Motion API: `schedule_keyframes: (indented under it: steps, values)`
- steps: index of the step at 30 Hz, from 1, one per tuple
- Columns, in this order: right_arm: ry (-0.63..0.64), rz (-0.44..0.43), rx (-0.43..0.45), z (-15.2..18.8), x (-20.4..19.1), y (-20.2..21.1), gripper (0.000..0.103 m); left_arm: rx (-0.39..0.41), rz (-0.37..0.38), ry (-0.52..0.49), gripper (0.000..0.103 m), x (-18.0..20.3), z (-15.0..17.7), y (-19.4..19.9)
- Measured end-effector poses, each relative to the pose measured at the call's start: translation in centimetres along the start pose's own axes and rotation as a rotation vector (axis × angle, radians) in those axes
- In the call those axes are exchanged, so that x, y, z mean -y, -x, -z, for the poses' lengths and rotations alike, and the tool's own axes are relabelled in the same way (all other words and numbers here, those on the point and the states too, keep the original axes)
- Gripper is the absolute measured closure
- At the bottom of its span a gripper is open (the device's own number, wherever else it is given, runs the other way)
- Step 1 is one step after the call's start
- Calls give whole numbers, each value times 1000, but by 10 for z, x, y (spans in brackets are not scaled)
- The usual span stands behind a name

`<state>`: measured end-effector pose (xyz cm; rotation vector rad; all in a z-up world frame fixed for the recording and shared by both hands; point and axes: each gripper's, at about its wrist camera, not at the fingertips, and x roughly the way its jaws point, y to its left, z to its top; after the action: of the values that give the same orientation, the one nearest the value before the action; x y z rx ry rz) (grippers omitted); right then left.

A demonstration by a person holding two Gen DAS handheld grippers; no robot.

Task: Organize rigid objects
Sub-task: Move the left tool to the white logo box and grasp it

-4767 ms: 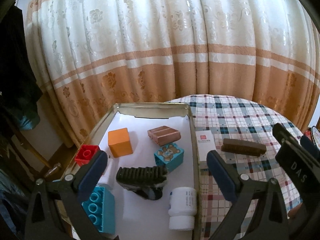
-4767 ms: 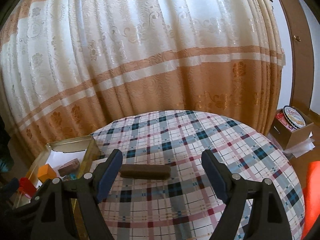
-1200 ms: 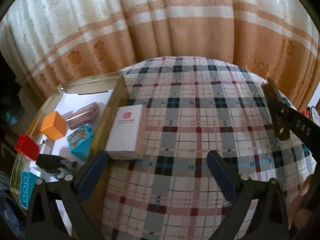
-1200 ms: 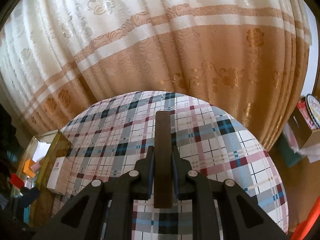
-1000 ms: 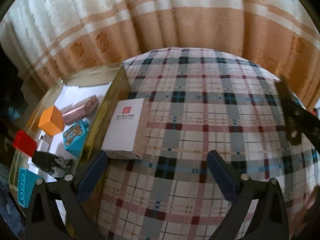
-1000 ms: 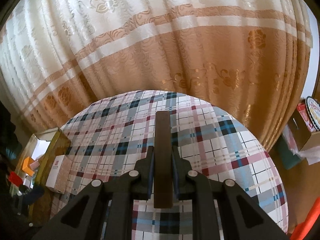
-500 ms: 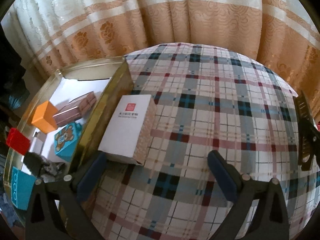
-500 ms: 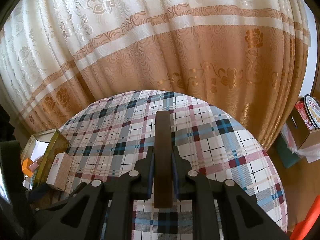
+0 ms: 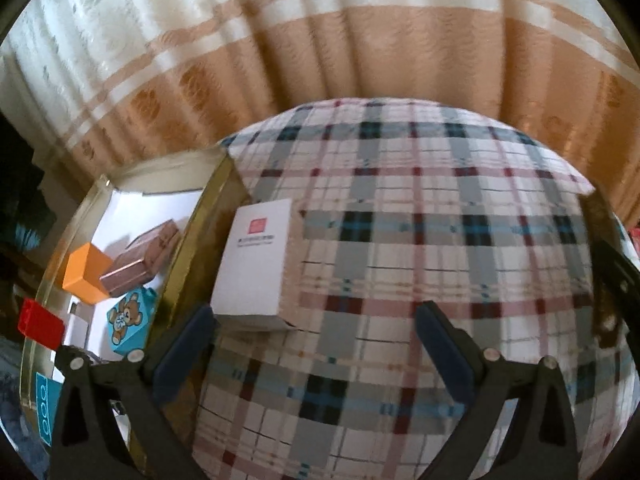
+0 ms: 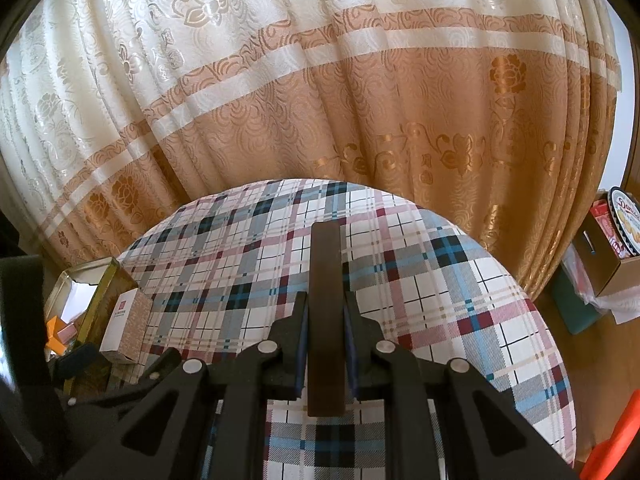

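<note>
The right gripper (image 10: 325, 344) grasps the brown bar (image 10: 326, 304), the left gripper (image 9: 314, 338) is released; white box (image 9: 256, 268) lies outside the tray (image 9: 192, 248), at left

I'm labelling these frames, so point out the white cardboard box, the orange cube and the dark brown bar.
white cardboard box (image 9: 256, 264), left wrist view, top face.
orange cube (image 9: 82, 266), left wrist view, top face.
dark brown bar (image 10: 326, 280), right wrist view, upper face.

Both wrist views look steeply down over the checked table (image 9: 420, 240) toward the curtain (image 10: 320, 100). The left sits close beside the tray (image 9: 188, 248); both share the white box (image 9: 256, 264).
</note>
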<state>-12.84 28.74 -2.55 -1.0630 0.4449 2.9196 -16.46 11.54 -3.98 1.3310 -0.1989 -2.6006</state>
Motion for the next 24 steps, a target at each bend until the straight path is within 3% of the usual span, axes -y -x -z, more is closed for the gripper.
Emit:
schedule_keyframes:
  steps: [8,17,21,24]
  values:
    - [0,3,-5,2,0,-1,86,-27,-34,58,1,-2,-13,-17]
    - [-3,0,-16,2,1,-3,86,-60,67,67,1,4,-17,-19]
    - [-3,-1,-16,2,1,-3,85,-17,28,2,1,15,-15,-12]
    - [-4,0,-16,2,1,-3,85,-46,29,56,1,8,-20,-16]
